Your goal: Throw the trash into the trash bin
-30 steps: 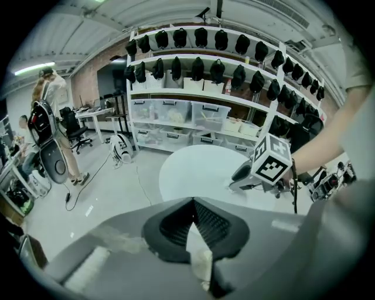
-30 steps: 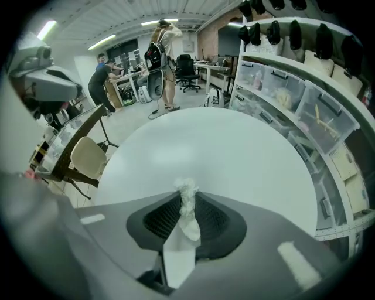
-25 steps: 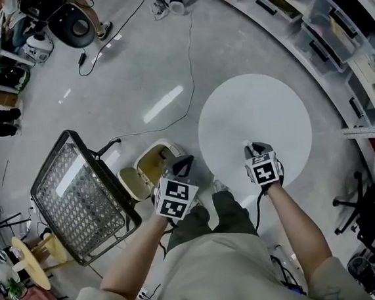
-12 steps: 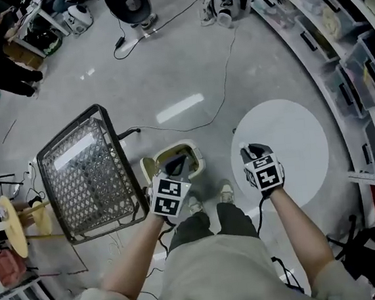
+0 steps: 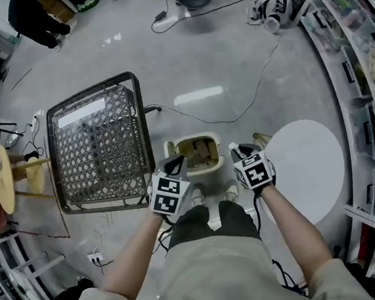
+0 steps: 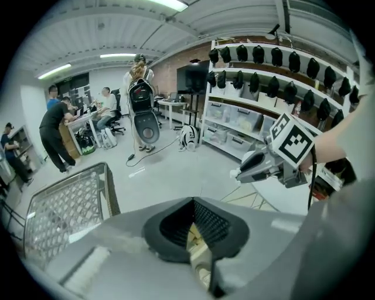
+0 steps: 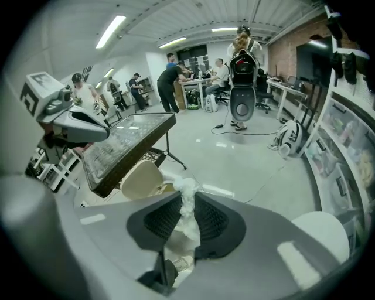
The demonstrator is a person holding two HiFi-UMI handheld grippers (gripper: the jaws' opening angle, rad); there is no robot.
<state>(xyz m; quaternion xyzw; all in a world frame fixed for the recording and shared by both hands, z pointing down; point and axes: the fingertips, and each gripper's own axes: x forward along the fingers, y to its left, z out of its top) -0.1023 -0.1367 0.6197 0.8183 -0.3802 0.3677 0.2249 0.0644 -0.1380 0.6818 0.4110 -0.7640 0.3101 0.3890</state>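
**A:** Where was the trash?

**B:** A crumpled white tissue [image 7: 186, 206] was pinched between the jaws of the right gripper [image 5: 236, 150]. The jaws were closed narrowly on it, and its top puffed out past the pads.

**A:** And the bin?

**B:** The cream trash bin [image 5: 207, 136] stood on the grey floor [image 5: 219, 64], right in front of the person's feet. It was open, with something brown lying inside. The tissue was not in it. The right gripper pointed steeply down, with its tip just beside the bin's right edge.

**A:** What about the other hand?

**B:** The left gripper [image 5: 177, 161] was tilted down over the bin's near left corner. Its jaws stood only a narrow slit apart. Through the gap I saw just a cream-yellow sliver, the same colour as the bin below, and nothing that was plainly gripped.

**A:** Anything around them?

**B:** A black wire basket [image 5: 98, 145] sat just left of the bin. A round white tabletop [image 5: 311, 167] sat to its right. A thin cable [image 5: 249, 104] trailed over the floor on the far side, and shelves lined the right wall.
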